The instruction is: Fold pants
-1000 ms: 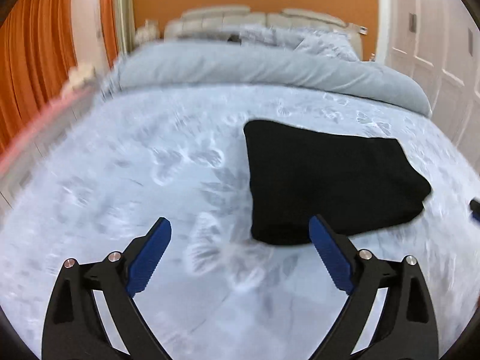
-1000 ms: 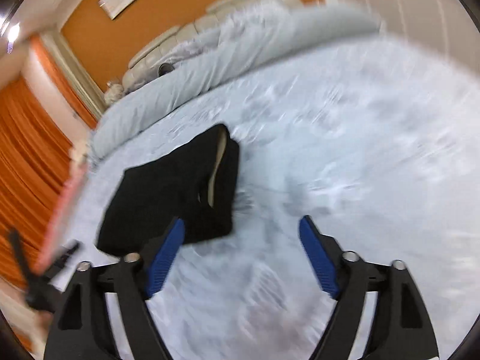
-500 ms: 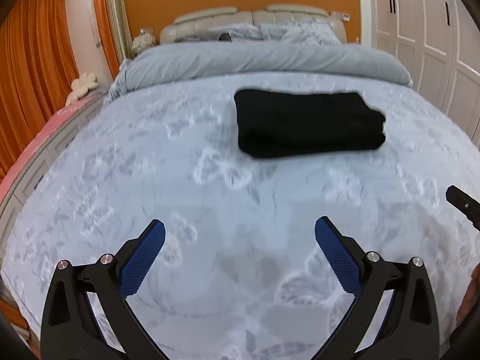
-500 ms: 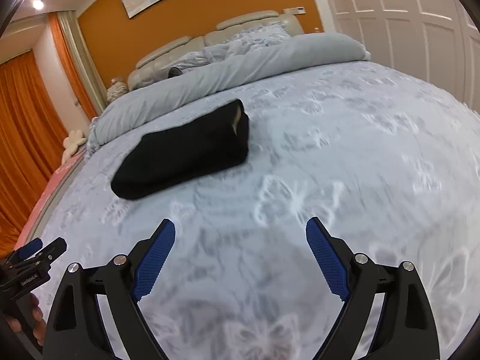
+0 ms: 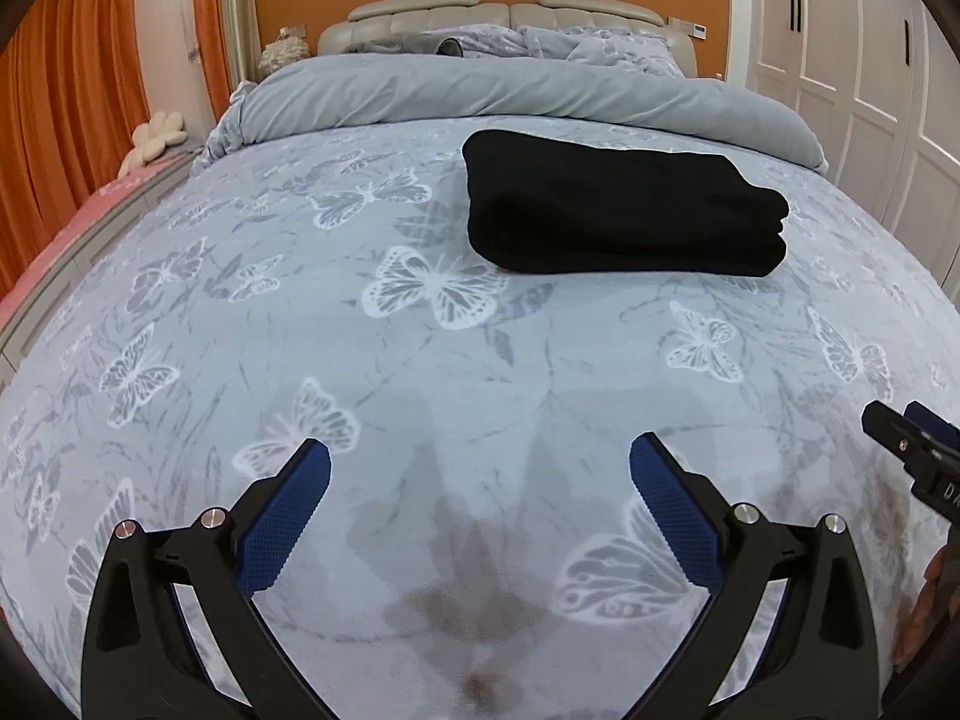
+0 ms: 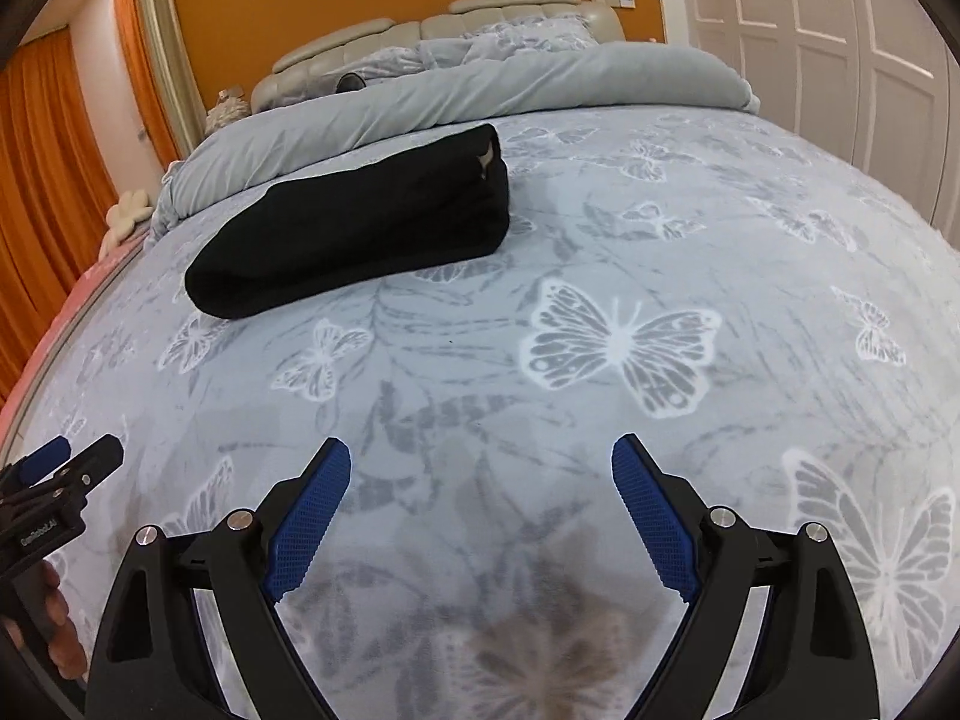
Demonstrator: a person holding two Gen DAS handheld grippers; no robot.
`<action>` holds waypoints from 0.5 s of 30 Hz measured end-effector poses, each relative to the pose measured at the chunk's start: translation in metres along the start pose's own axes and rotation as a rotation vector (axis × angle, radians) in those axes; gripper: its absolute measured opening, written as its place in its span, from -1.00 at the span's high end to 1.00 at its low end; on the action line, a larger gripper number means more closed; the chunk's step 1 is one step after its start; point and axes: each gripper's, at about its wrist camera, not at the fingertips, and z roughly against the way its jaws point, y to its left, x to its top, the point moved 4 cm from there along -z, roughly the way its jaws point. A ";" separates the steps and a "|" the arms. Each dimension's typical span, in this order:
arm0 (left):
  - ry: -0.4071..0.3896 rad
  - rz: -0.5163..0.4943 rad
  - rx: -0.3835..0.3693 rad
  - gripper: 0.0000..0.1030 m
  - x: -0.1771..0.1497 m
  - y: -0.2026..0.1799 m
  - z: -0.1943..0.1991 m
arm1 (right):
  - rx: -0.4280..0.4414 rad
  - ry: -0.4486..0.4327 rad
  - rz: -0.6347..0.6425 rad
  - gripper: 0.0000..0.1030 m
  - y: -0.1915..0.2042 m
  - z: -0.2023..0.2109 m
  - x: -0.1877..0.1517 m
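1. The bed, with its butterfly cover, fills the space ahead of both grippers; a rolled duvet lies across it beyond the pants.
2. The pants sit on the bed as a compact black bundle of stacked layers, well ahead of the left gripper and a little to its right; from the right gripper they lie ahead and to its left.
3. Nothing trails loose, so I'd judge the folding done, with perhaps only a tidy-up left.
4. Both grippers hang over bare cover, jaws spread wide, holding nothing and well apart from the bundle.
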 end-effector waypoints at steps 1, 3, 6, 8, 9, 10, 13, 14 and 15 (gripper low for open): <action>0.001 0.009 0.005 -0.91 0.000 0.001 -0.001 | -0.004 -0.002 0.015 -0.69 0.003 0.001 0.000; 0.002 0.022 0.007 -0.91 0.000 0.002 -0.002 | -0.016 -0.008 0.044 -0.69 0.008 0.003 -0.001; 0.007 0.018 0.017 -0.91 0.001 0.001 -0.005 | -0.027 -0.020 0.067 -0.69 0.012 0.006 0.000; 0.007 0.010 0.028 -0.91 0.001 -0.001 -0.006 | -0.020 -0.022 0.068 -0.69 0.013 0.007 0.000; 0.008 0.009 0.031 -0.91 0.001 -0.001 -0.007 | -0.017 -0.022 0.065 -0.69 0.013 0.007 0.000; 0.007 0.010 0.033 -0.91 0.001 -0.002 -0.007 | -0.016 -0.020 0.063 -0.69 0.013 0.007 0.000; 0.011 0.014 0.030 -0.91 0.001 -0.003 -0.008 | -0.014 -0.008 0.060 -0.69 0.013 0.005 -0.001; 0.013 0.012 0.029 -0.91 0.000 -0.004 -0.008 | -0.012 -0.006 0.060 -0.69 0.013 0.005 -0.001; 0.014 0.012 0.031 -0.91 0.000 -0.004 -0.008 | -0.012 -0.007 0.061 -0.69 0.013 0.006 -0.001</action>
